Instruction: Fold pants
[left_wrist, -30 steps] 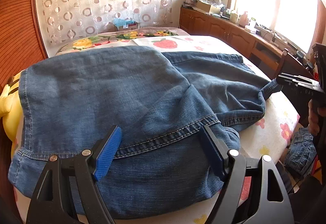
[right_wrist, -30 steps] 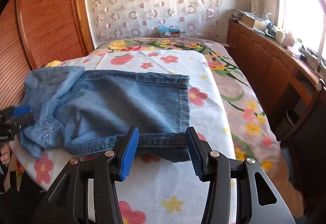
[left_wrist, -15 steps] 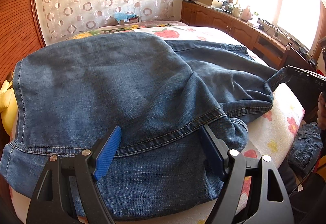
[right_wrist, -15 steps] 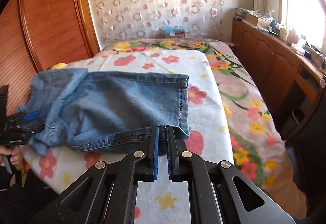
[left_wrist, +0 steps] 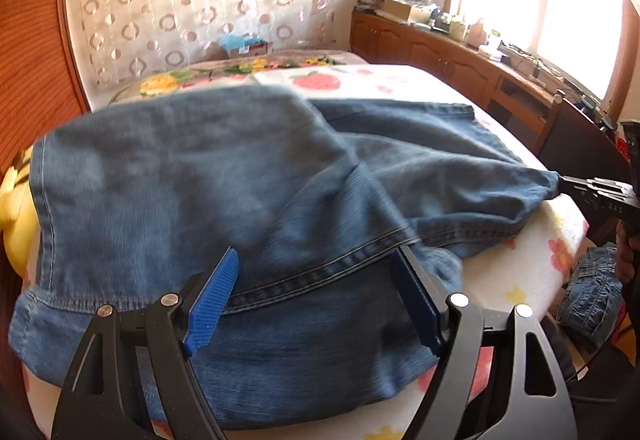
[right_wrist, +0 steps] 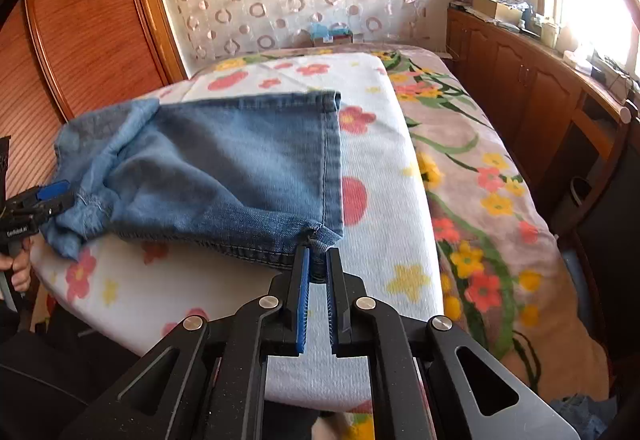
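Blue denim pants (left_wrist: 224,191) lie spread on a floral-covered table (right_wrist: 384,167). In the left wrist view my left gripper (left_wrist: 316,292) is open, its blue pads straddling a stitched seam at the near edge of the pants. In the right wrist view my right gripper (right_wrist: 318,264) is shut on the near corner of the leg hem of the pants (right_wrist: 240,175) and pulls it taut. The right gripper also shows at the right edge of the left wrist view (left_wrist: 592,191), gripping the stretched leg end. The left gripper shows at the left edge of the right wrist view (right_wrist: 44,199).
A bed (right_wrist: 480,167) with a floral blanket lies beyond the table. A wooden cabinet (right_wrist: 532,79) with clutter runs under the window on the right. A wooden wardrobe (right_wrist: 88,39) stands at left. Another denim piece (left_wrist: 592,292) hangs low beside the table's right edge.
My right gripper closed on the leg hem corner and pulled it toward itself, stretching the leg. The left gripper stayed open over the seam; the pants shifted slightly under it.
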{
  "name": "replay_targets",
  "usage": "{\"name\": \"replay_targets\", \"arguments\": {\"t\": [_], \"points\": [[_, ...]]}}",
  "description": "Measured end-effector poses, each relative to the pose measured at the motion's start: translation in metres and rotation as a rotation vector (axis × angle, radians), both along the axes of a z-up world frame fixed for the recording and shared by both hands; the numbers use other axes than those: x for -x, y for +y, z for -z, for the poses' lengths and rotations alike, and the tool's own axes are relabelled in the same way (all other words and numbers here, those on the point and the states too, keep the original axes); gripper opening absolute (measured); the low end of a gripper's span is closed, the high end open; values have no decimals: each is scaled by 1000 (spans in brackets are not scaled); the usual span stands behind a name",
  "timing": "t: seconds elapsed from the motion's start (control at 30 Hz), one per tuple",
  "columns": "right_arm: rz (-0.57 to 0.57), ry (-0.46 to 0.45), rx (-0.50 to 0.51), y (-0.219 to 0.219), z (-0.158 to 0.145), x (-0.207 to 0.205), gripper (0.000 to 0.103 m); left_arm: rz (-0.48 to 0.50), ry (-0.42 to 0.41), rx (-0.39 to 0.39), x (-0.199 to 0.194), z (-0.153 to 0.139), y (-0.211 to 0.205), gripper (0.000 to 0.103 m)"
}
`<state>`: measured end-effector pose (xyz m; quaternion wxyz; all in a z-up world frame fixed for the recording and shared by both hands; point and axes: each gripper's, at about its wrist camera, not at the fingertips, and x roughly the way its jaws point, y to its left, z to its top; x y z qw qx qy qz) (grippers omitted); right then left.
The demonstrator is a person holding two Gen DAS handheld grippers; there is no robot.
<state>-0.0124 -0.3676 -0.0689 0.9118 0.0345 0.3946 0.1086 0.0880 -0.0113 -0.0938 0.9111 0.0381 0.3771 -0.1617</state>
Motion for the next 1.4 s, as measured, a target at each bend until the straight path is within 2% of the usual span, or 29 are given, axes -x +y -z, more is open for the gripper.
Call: {"name": "replay_targets", "arguments": {"t": [0.07,0.13,0.17,0.4,0.7,0.9,1.1,1.23,1.33,1.4], "points": [[10,-34,8,-1,-8,1,21,13,-12,1,0,-5,-5,79],[21,-71,3,-5,-16,-1,39,29,-19,3,-3,-8,-12,79],[21,-81,0,-7,-18,-4,40,36,-21,-1,-6,-10,-16,79],[-5,-105,1,-21,-17,-54,41,101,-28,-6,-27,-21,-57,79],[-30,-45,3,-15,13,-144,41,147,8,-20,-41,-12,-86,79],[-55,19,-7,-7,28,-179,41,149,46,-42,-41,4,-90,79],[-88,63,7,0,35,-197,40,152,54,-52,-37,9,-91,79],[-109,53,7,1,30,-203,10,152,63,-46,-40,12,-89,79],[-52,-39,35,-1,16,-200,6,154,68,-47,-39,14,-89,79],[-34,-42,44,0,11,-205,6,155,70,-52,-38,15,-90,79]]}}
